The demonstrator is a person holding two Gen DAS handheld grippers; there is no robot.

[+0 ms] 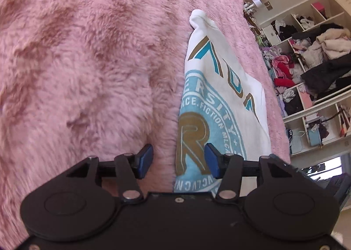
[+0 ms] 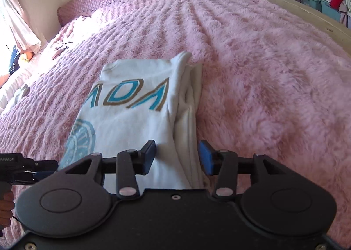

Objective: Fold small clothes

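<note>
One shirt [image 2: 140,105]; two tongs [image 1: 178,161] [image 2: 176,156] apart.

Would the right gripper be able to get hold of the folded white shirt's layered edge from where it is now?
Probably yes. The right gripper is open, and the white shirt lies flat on the pink blanket, its layered edge right between the pads, nothing in the way.

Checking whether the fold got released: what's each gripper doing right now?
Left gripper: open, holding nothing, over the white shirt's edge.
Right gripper: open, holding nothing, shirt below its jaws.
</note>
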